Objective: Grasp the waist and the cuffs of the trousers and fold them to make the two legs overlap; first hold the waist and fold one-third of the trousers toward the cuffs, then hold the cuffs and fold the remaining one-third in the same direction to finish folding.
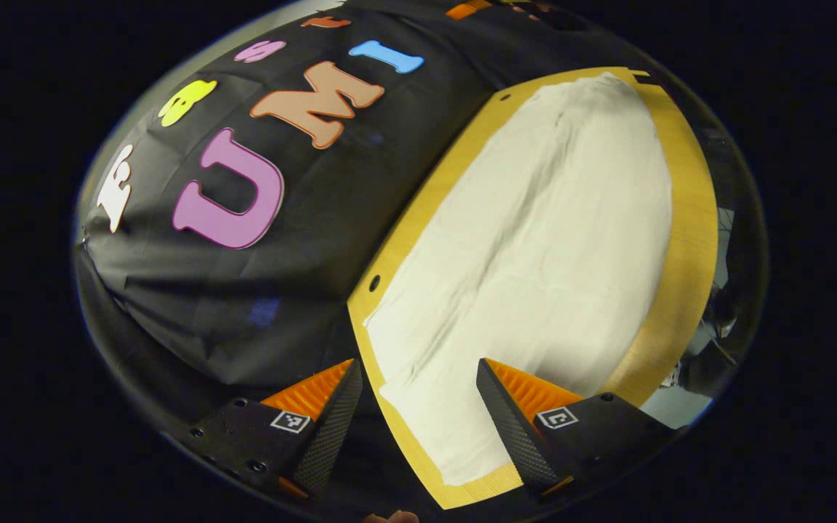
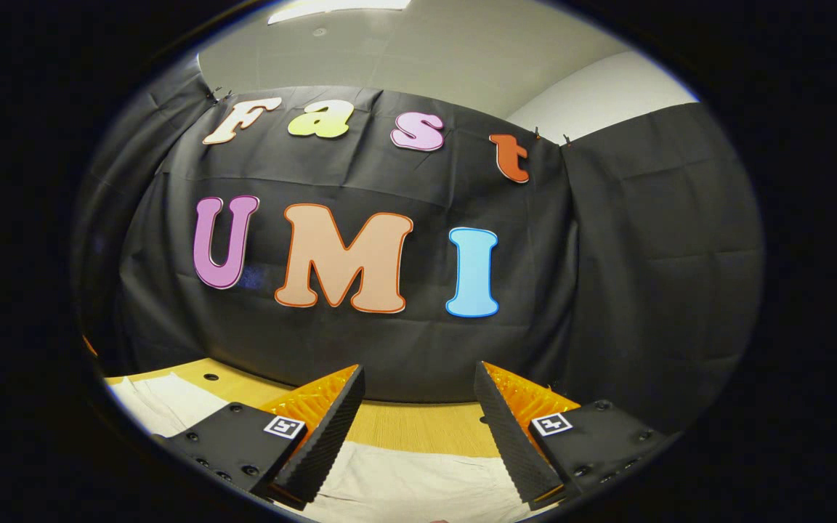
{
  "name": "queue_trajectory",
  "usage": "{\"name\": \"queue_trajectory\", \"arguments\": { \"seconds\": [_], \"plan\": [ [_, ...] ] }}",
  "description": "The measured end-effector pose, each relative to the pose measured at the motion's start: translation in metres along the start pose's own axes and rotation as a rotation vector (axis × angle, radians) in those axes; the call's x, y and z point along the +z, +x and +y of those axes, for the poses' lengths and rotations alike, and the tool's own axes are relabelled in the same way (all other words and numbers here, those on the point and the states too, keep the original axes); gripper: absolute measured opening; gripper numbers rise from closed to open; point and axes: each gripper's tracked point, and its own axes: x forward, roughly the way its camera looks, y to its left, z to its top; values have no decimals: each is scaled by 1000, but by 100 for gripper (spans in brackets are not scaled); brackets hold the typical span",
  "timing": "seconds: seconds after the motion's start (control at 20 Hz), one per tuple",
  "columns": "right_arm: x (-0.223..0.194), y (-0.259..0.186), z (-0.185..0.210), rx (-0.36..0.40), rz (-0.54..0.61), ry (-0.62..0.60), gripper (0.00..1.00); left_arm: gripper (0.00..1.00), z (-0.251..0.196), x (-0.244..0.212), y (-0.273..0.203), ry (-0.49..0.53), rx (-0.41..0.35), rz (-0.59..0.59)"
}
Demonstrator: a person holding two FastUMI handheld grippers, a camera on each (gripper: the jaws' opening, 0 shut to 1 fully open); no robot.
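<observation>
The trousers (image 1: 535,240) lie flat and spread along the wooden worktop (image 1: 691,218), laid out so waist and cuffs can each be reached. The left claw (image 1: 418,407) hangs above their near end, jaws wide and empty, apparently lining up for a grip. The right claw (image 2: 418,414), also wide and empty, faces the booth wall with pale cloth, probably the same trousers (image 2: 404,487), beneath it.

Trousers (image 1: 535,247) flat on table (image 1: 691,240)

Dim booth, ceiling light (image 2: 338,6) overhead; sharp centre, strong fisheye bending at edges.
</observation>
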Motion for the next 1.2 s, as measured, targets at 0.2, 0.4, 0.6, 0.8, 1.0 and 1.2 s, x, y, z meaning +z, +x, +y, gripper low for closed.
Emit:
{"name": "queue_trajectory", "arguments": {
  "seconds": [0.2,0.4,0.6,0.8,1.0,1.2],
  "plan": [
    [-4,1,0,7,9,-5,98,97,-28,-22,3,127,-111,60],
    [-7,3,0,9,14,-11,97,97,-58,-43,-8,208,-228,94],
    [-10,3,1,9,17,-15,97,97,-78,-62,-12,252,-307,145],
    [-11,2,-4,0,20,-25,97,97,-86,-77,-11,321,-349,177],
    [-11,-3,-13,-23,22,-35,97,93,-85,-75,-1,366,-341,161],
    [-15,-9,-22,-49,30,-33,97,93,-76,-70,16,389,-310,147]
  ]
}}
